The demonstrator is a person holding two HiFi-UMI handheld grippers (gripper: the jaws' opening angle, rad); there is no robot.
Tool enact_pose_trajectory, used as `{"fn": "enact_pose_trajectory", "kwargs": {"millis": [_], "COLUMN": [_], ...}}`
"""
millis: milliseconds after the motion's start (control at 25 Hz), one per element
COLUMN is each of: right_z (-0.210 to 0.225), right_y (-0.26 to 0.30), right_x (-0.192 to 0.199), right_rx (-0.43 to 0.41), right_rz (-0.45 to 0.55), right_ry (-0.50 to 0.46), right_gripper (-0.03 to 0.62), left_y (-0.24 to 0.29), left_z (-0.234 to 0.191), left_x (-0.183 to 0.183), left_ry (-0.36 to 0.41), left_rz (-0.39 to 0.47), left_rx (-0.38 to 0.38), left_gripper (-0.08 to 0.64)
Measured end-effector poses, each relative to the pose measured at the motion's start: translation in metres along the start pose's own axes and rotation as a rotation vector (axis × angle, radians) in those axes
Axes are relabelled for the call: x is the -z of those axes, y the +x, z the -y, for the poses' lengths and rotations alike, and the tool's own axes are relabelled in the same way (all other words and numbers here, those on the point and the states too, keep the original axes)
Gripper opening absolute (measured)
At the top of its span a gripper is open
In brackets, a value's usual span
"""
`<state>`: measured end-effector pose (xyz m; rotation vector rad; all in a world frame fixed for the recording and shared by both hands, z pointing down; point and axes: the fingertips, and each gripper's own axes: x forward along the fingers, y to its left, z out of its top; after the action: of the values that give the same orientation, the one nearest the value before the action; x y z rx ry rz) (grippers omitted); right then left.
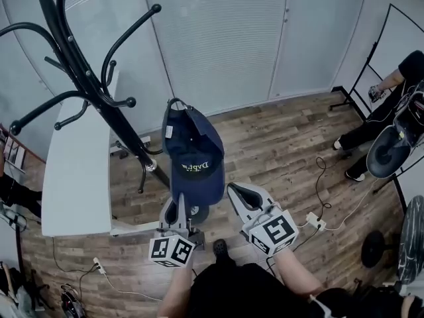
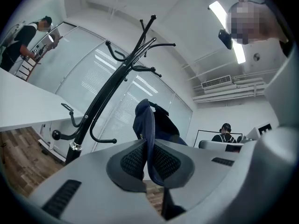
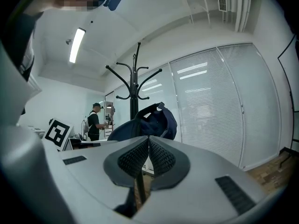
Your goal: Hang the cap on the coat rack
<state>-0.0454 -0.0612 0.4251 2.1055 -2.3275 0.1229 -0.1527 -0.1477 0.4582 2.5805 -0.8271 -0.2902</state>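
Note:
A navy cap (image 1: 193, 156) hangs upside down in the air, its brim pinched in my left gripper (image 1: 179, 201), which is shut on it. In the left gripper view the brim (image 2: 150, 139) runs between the pads and the crown (image 2: 154, 120) rises beyond them. The black coat rack (image 1: 86, 78) stands to the left of the cap, its curved hooks (image 2: 140, 55) higher than the cap and apart from it. My right gripper (image 1: 238, 191) is just right of the cap, shut, with nothing between its pads (image 3: 140, 155); the cap (image 3: 152, 120) shows beyond them.
A white table (image 1: 76, 171) stands left of the rack's pole. A power strip (image 1: 313, 220) and cables lie on the wooden floor at the right. A person (image 1: 387, 111) sits at the far right beside stands. Glass walls with blinds (image 1: 218, 38) close off the back.

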Motion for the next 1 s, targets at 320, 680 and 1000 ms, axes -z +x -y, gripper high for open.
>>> {"fn": "enact_pose_trajectory", "kwargs": {"millis": [320, 680, 1000], "right_z": [0.038, 0.081, 0.148], "right_y": [0.025, 0.058, 0.104], "right_x": [-0.003, -0.013, -0.043], "right_rx": [0.029, -0.083, -0.269], "right_rz": [0.015, 0.035, 0.068], "right_ry": [0.015, 0.020, 0.011], "right_gripper": [0.032, 0.032, 0.032], "left_y": [0.041, 0.074, 0.124], "left_z": [-0.007, -0.006, 0.016], "left_x": [-0.014, -0.023, -0.044], "left_ry": [0.003, 0.015, 0.067], "left_rz": [0.010, 0.078, 0.187], "left_rx": [0.006, -0.086, -0.236], "left_gripper": [0.031, 0.031, 0.031]}}
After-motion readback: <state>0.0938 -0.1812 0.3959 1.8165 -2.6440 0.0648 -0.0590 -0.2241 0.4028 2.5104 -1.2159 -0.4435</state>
